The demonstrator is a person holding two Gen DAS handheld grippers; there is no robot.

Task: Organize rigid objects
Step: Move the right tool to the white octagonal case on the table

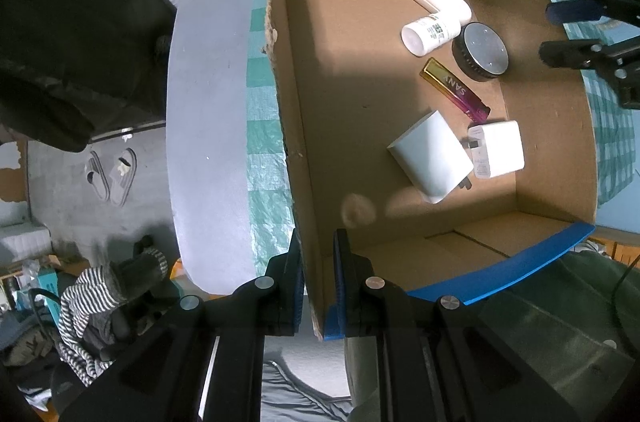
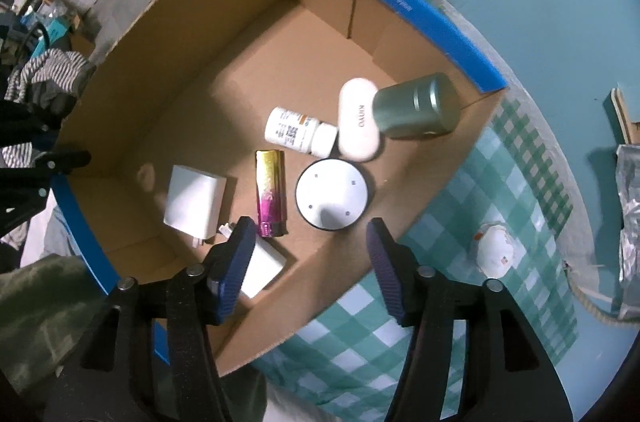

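Note:
An open cardboard box with blue-taped rims holds several rigid items. Among them are a green tin, a white case, a white pill bottle, a round black jar with a silver lid, a gold-and-pink lighter and two white chargers. My left gripper is shut on the box's near side wall, one finger on each face. My right gripper hangs open over the box just near the round jar, with nothing between its fingers.
The box stands on a green checked cloth over a round grey table. A crumpled white mask and a foil bag lie to the right of the box. Slippers and striped clothes lie on the floor below.

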